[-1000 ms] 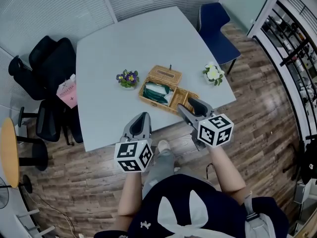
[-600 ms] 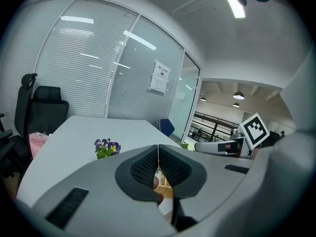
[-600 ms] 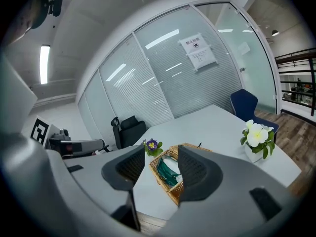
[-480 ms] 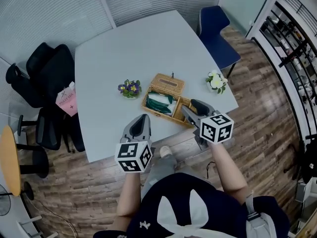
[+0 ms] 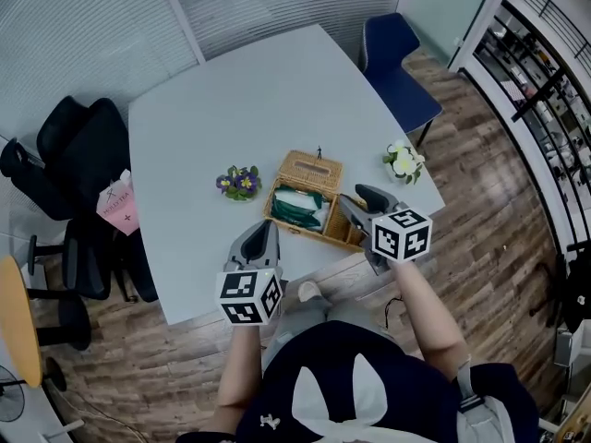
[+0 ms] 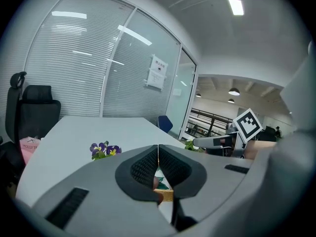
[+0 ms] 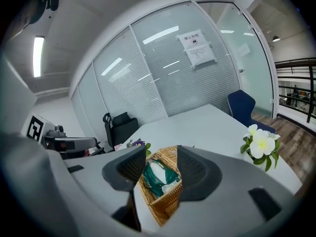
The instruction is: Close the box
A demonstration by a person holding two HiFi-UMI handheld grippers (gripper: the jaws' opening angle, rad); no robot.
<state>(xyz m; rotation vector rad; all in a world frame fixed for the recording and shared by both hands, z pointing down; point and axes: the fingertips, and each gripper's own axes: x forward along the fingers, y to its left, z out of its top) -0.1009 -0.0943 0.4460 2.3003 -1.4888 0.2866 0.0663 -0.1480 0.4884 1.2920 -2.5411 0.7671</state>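
A rectangular woven wicker box (image 5: 325, 227) sits open near the front edge of one smooth pale table (image 5: 249, 100), with its lid (image 5: 310, 169) tipped back and crinkled green-and-white packets (image 5: 300, 206) inside. Two small flower bunches flank it, one purple (image 5: 239, 181) and one white (image 5: 403, 161). The left gripper (image 5: 262, 233) has its jaws pressed together on nothing. The right gripper (image 5: 360, 198), near the box's right corner, has its jaws apart and closing, gripping nothing.

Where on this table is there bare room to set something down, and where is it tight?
Free: the far half of the table, behind the wicker box and both flower bunches; also the left side beyond the purple flowers. Tight: the near right corner, between the wicker box and the white flowers.
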